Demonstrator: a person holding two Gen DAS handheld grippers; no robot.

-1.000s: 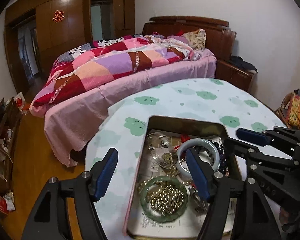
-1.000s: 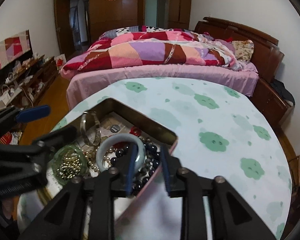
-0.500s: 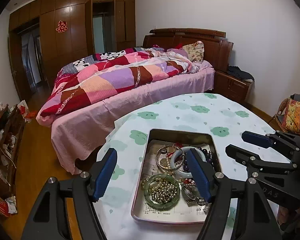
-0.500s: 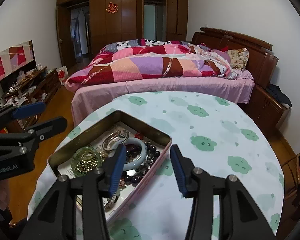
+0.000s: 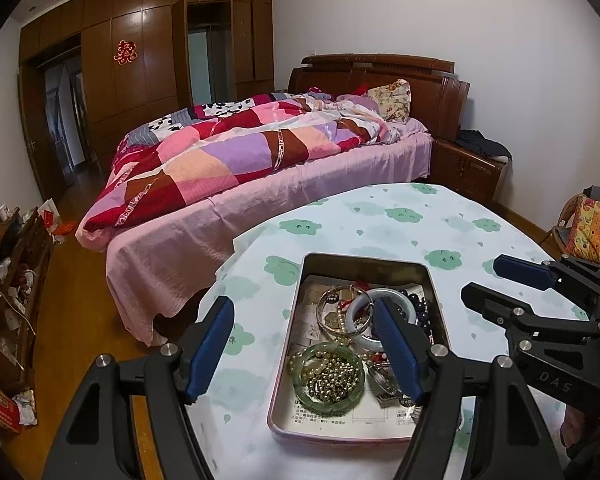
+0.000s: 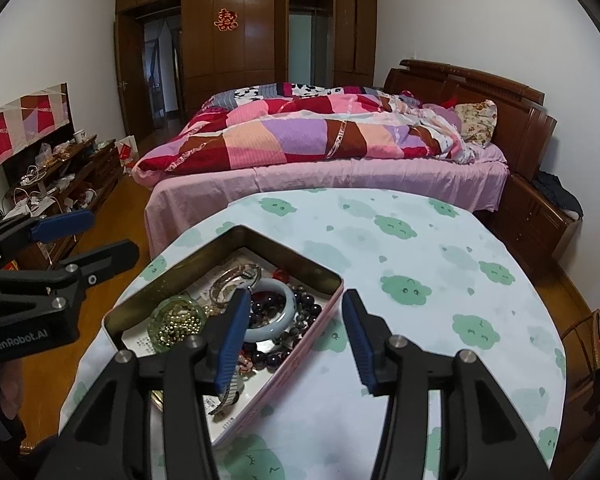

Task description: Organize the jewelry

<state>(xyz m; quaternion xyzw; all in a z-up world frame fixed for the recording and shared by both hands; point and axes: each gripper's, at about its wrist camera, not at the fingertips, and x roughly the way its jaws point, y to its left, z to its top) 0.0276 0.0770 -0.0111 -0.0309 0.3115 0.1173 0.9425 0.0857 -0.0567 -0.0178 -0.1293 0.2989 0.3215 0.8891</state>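
A shallow metal tin (image 5: 364, 258) (image 6: 292, 252) lies on the round table and holds a heap of jewelry. In it are a green bangle filled with gold beads (image 5: 330, 376) (image 6: 176, 320), a pale white bangle (image 5: 366, 300) (image 6: 276, 320), a silver bangle (image 5: 328, 312) and dark bead strings (image 6: 304, 308). My left gripper (image 5: 302, 308) hangs above the tin's left half, open wide and holding nothing. My right gripper (image 6: 296, 296) hovers over the tin's right wall, open, with nothing between its fingers. Each gripper shows at the edge of the other's view.
The table (image 6: 400, 260) wears a white cloth with green cloud prints. Behind it stands a bed (image 6: 320, 140) with a patchwork quilt. A cluttered low cabinet (image 6: 60, 168) lines the left wall. A chair with a patterned cushion (image 5: 596, 232) stands at the right.
Both grippers have drawn back and up from the tin, which now looks smaller. The right jaws, nearly closed over the white bangle before, have spread apart; the bangle stays in the tin.
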